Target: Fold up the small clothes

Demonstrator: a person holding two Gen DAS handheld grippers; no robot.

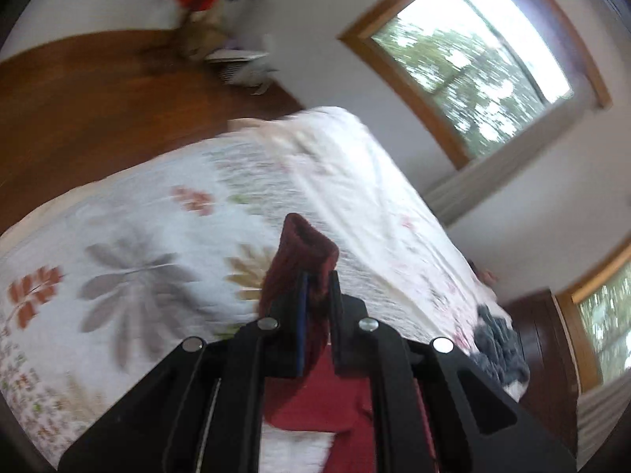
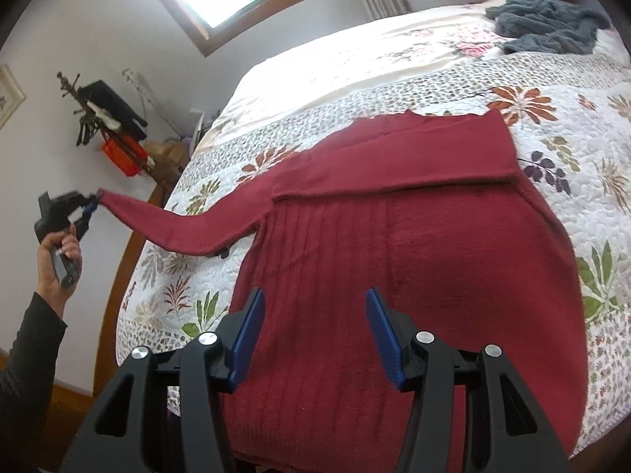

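A dark red knit sweater (image 2: 414, 244) lies spread on the floral quilt (image 2: 560, 110), one sleeve folded across its upper body. Its other sleeve (image 2: 185, 228) stretches left off the bed, lifted in the air. My left gripper (image 2: 91, 204), held by a hand, is shut on that sleeve's cuff. In the left wrist view the cuff (image 1: 305, 252) sticks up between the closed fingers of the left gripper (image 1: 317, 276). My right gripper (image 2: 313, 303) hovers open over the sweater's lower body, blue pads apart, nothing between them.
A grey knit garment (image 2: 548, 23) lies crumpled at the bed's far corner, also visible as grey fabric (image 1: 501, 343) in the left wrist view. A coat rack with bags (image 2: 114, 126) stands by the wall left of the bed. Windows (image 1: 473, 59) and wooden floor (image 1: 79, 110) surround the bed.
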